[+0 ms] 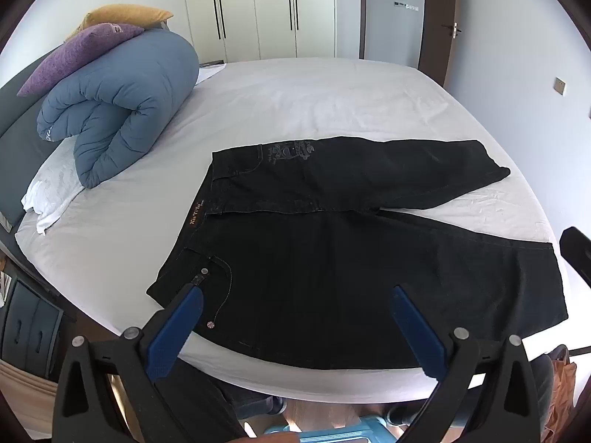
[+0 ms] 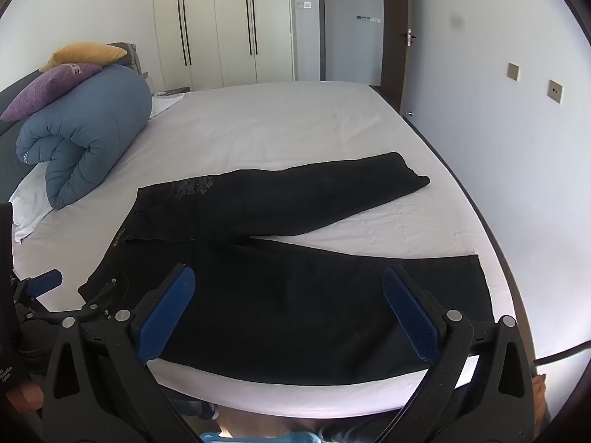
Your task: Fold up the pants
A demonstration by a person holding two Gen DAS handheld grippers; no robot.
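Black pants (image 1: 332, 258) lie flat on the white bed (image 1: 295, 103), waistband to the left, the two legs spread apart to the right. My left gripper (image 1: 297, 306) is open above the near waist and pocket area, holding nothing. The pants also show in the right wrist view (image 2: 295, 288). My right gripper (image 2: 290, 288) is open above the near leg, holding nothing. The left gripper (image 2: 44, 280) shows at the left edge of the right wrist view, near the waistband corner.
A rolled blue duvet (image 1: 118, 110) with a purple pillow (image 1: 77, 55) and a yellow pillow (image 1: 125, 14) sits at the bed's left. White wardrobes (image 1: 258, 11) and a door (image 1: 436, 18) stand behind. A wall (image 2: 517, 147) runs along the bed's right.
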